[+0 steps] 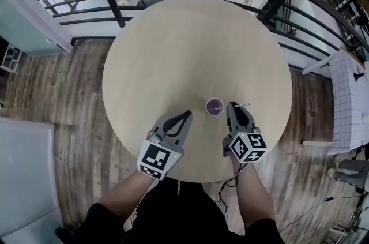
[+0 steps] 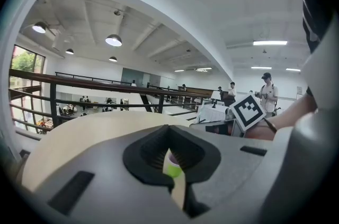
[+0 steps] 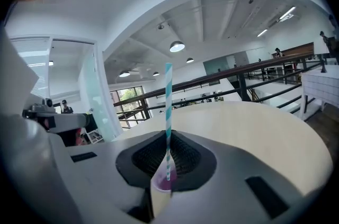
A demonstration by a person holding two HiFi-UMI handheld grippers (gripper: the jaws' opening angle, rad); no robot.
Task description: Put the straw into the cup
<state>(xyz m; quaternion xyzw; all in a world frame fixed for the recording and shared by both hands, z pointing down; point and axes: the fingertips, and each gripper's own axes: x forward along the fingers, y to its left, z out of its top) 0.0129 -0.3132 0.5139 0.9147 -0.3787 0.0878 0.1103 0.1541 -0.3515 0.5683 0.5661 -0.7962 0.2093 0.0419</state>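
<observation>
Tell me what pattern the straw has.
The straw has teal and white stripes, which show best in the right gripper view.

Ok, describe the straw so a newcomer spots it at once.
On the round beige table, look near the person's edge, where the right hand-held gripper is beside a purple cup. The straw is pinched between its jaws: the only thin, teal-and-white striped thing.

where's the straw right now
In the right gripper view the straw stands upright, pinched in the right gripper; the head view puts it just right of the cup, near the table's near edge.
</observation>
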